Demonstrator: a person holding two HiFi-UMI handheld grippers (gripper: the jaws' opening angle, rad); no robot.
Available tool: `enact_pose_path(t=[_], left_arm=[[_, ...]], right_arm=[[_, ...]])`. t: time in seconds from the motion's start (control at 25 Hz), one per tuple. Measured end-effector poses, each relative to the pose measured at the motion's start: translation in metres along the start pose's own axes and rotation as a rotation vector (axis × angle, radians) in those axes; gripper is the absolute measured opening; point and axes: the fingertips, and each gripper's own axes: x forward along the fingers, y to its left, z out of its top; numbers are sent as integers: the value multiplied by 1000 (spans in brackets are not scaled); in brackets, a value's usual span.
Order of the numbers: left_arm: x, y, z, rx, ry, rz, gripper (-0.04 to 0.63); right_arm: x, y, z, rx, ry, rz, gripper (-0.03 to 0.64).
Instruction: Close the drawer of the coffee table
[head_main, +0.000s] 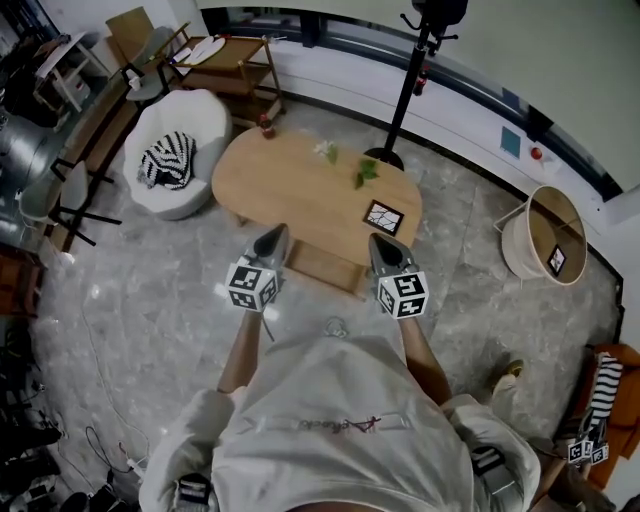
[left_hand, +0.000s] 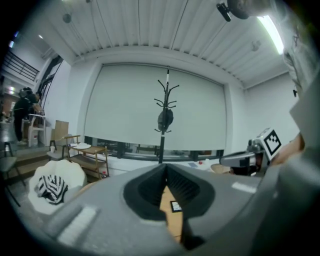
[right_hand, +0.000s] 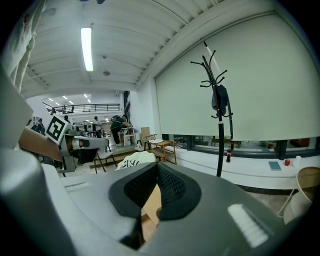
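The oval wooden coffee table (head_main: 300, 190) stands in front of me. Its drawer (head_main: 325, 266) sticks out from the near edge, pulled open. My left gripper (head_main: 273, 240) hangs by the drawer's left end and my right gripper (head_main: 386, 250) by its right end. Both are shut and hold nothing. Whether either touches the drawer I cannot tell. In the left gripper view the closed jaws of the left gripper (left_hand: 166, 168) point at the tabletop (left_hand: 172, 222), with the right gripper (left_hand: 240, 159) alongside. In the right gripper view the right gripper (right_hand: 157, 167) is shut too.
On the table lie a marker card (head_main: 384, 217) and two small plants (head_main: 364, 173). A white armchair (head_main: 200, 120) with a striped cushion stands at the left. Behind the table rises a black coat stand (head_main: 410, 85). A round tub table (head_main: 545, 235) sits at the right.
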Motion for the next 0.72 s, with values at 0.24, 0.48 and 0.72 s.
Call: enact_pose_path(t=[0.24,0.48,0.72], left_arm=[[18,7,-8,-7,12,18,0],[26,10,-19,-20,45,28,0],[37,13,-25,-30,67,35,0]], right_arm=[[18,-14,-7,-1,20,27,5],[29,-20,-16,9,48,50,5],[41,-24,-27,20,78,69,5]])
